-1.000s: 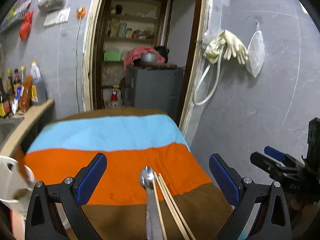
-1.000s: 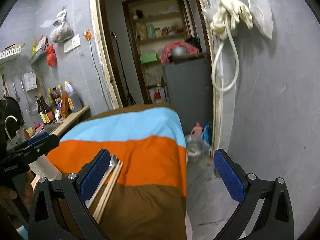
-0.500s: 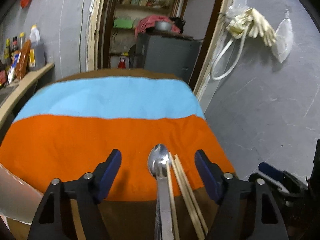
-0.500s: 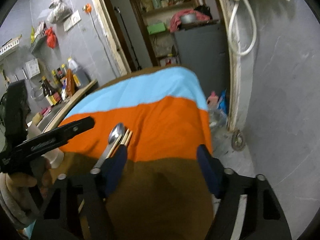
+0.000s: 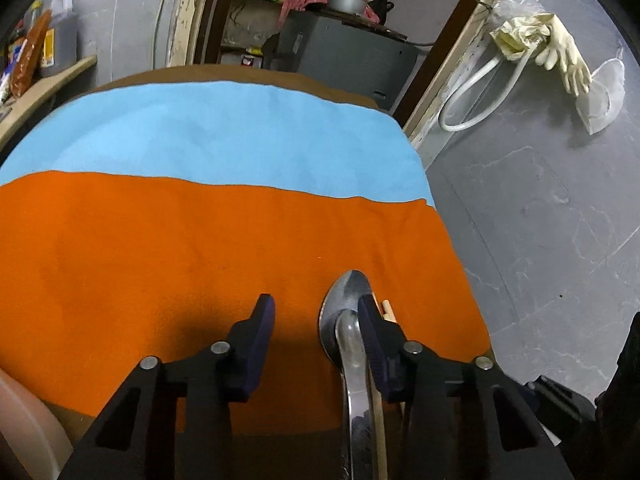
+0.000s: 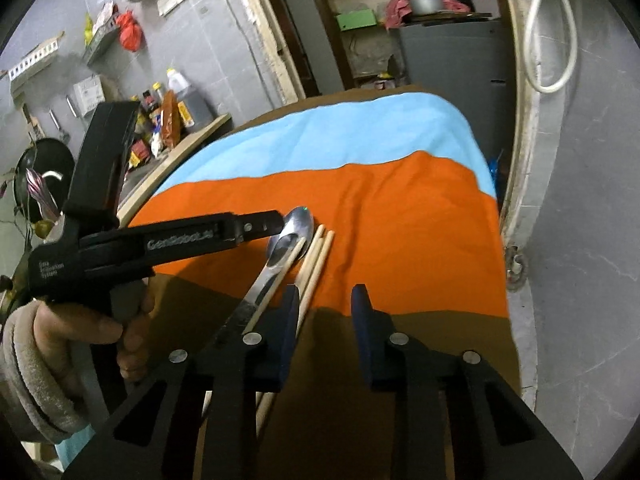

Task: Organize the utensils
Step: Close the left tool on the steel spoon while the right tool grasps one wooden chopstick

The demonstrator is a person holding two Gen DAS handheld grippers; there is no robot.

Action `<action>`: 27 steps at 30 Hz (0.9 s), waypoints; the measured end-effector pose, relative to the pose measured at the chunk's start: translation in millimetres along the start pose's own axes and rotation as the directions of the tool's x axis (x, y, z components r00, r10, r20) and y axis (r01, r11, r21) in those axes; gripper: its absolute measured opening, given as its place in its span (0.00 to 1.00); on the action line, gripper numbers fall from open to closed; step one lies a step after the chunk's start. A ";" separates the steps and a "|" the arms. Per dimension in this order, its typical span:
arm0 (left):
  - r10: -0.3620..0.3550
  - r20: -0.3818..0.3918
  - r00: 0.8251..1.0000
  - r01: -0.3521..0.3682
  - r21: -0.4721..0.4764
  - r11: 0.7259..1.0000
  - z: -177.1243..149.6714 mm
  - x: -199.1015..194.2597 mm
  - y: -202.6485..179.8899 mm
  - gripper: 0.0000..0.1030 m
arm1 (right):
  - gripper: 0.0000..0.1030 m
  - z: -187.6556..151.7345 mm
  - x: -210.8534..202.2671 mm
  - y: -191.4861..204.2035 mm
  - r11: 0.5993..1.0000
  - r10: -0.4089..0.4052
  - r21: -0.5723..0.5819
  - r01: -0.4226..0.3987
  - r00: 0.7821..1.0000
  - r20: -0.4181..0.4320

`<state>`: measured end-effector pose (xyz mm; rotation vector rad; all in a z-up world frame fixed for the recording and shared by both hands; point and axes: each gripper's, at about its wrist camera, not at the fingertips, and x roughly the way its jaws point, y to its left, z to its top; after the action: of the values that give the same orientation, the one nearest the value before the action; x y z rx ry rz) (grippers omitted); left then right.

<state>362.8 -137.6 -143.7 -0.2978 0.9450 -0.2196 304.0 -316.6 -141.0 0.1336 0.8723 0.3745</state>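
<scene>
A steel spoon (image 5: pixel 345 312) lies on the striped cloth (image 5: pixel 200 240), bowl on the orange band, handle toward me. Several wooden chopsticks (image 6: pixel 316 256) lie along its right side; one crosses the spoon bowl. My left gripper (image 5: pixel 316 316) is low over the cloth with its jaws partly closed; the spoon bowl lies between its fingers, against the right finger (image 5: pixel 370 320). It also shows in the right wrist view (image 6: pixel 276 220), beside the spoon (image 6: pixel 290 236). My right gripper (image 6: pixel 325 312) has narrowed jaws and holds nothing; its left finger sits over the chopsticks.
The cloth's right edge (image 6: pixel 496 216) drops to a grey floor and wall. A counter with bottles (image 6: pixel 172 116) stands at the left. A pale round container (image 5: pixel 24 432) sits at the lower left. A doorway with shelves and a grey cabinet (image 5: pixel 340 52) lies beyond.
Both grippers have tilted down toward the cloth and moved closer to the utensils. Both sets of jaws have narrowed from wide open. The spoon and chopsticks have not moved.
</scene>
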 end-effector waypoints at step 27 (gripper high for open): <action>-0.094 -0.110 0.989 0.098 0.028 0.995 15.6 22.5 -0.4 0.10 | 0.04 -1.2 6.8 37.3 0.965 -0.248 -0.117 0.236 0.963 -0.107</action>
<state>388.4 -142.6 -152.1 -0.3035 1.0345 -0.3423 297.1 -279.5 -136.7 -0.0925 0.9744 0.1985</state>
